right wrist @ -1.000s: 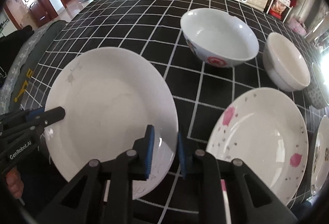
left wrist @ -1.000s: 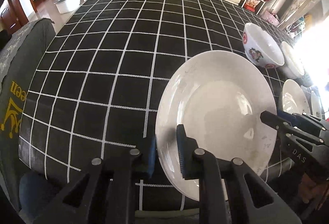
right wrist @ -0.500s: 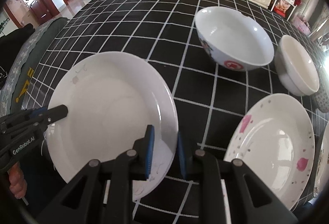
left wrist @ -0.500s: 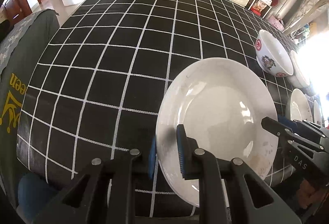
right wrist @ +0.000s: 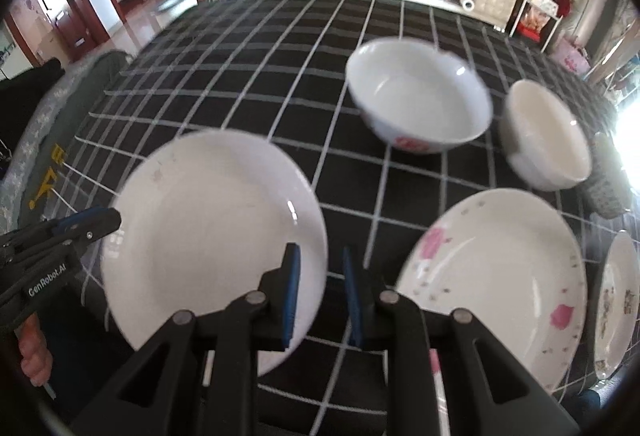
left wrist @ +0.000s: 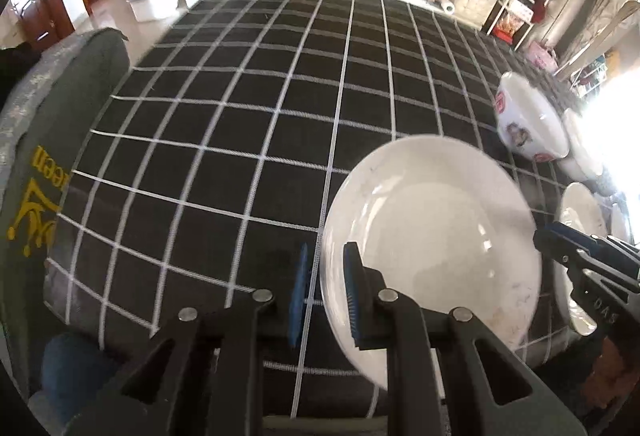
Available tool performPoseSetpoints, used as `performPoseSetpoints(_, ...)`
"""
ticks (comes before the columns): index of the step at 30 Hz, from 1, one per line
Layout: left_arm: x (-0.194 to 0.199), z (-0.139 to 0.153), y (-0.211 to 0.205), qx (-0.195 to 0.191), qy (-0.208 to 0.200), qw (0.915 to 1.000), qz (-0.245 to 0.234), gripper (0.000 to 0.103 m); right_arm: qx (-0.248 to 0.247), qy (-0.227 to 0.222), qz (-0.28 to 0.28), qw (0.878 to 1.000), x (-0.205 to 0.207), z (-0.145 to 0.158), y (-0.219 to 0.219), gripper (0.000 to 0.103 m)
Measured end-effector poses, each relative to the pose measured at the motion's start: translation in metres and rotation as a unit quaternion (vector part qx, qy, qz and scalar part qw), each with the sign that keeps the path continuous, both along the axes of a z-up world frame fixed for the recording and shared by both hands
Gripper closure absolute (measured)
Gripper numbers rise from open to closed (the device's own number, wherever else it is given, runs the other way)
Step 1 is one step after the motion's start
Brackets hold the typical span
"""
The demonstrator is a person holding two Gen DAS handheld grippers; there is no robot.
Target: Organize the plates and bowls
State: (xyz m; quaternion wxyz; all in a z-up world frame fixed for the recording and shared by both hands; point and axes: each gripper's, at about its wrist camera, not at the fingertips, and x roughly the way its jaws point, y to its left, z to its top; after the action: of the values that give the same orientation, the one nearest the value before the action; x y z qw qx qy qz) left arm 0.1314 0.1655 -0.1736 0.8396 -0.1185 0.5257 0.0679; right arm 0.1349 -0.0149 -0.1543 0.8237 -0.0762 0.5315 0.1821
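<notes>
Left wrist view: my left tool (left wrist: pixel 325 298) has its blue pads apart, straddling the near left rim of the plain white plate (left wrist: pixel 432 248); I see a gap on the outer side, so the rim is not clamped. The plate sits near the front edge of the black checked tabletop (left wrist: pixel 240 107). Beyond it to the right stands a patterned bowl (left wrist: pixel 528 123). The right tool (left wrist: pixel 580 256) reaches toward the plate's right edge.

Right wrist view: my right tool (right wrist: pixel 318 296) is also apart, pads either side of the plain plate's (right wrist: pixel 212 236) right rim, whether touching I cannot tell. The left tool (right wrist: pixel 86 224) meets the plate's left rim. A pink-flowered plate (right wrist: pixel 496 284) lies just to the right; the patterned bowl (right wrist: pixel 416 95) and a smaller bowl (right wrist: pixel 546 135) stand behind it.
</notes>
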Motion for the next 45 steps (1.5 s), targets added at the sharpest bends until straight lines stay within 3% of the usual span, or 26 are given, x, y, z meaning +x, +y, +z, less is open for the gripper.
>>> performPoseSetpoints(7,-0.022,0.045,-0.040,0.006,-0.038,0.9987,-0.034,0.087,0.034,-0.017,-0.035,0.999,-0.022,0.030,-0.047,0.077)
performPoseSetpoints(18,-0.037,0.079,-0.170,0.007,-0.069,0.9854,-0.155,0.087,0.049,-0.051,-0.114,0.991,-0.058,0.056,-0.149,0.077)
performPoseSetpoints(27,-0.029,0.074,-0.219,-0.018,-0.063,0.9789,-0.193,0.087,0.055,-0.057,-0.149,0.986,-0.067,0.055,-0.204,0.077)
performPoseSetpoints(45,0.024,0.007,-0.219,-0.003,0.014,0.9841,-0.177,0.087,0.051,0.002,-0.163,0.985,-0.024,-0.002,-0.225,0.077)
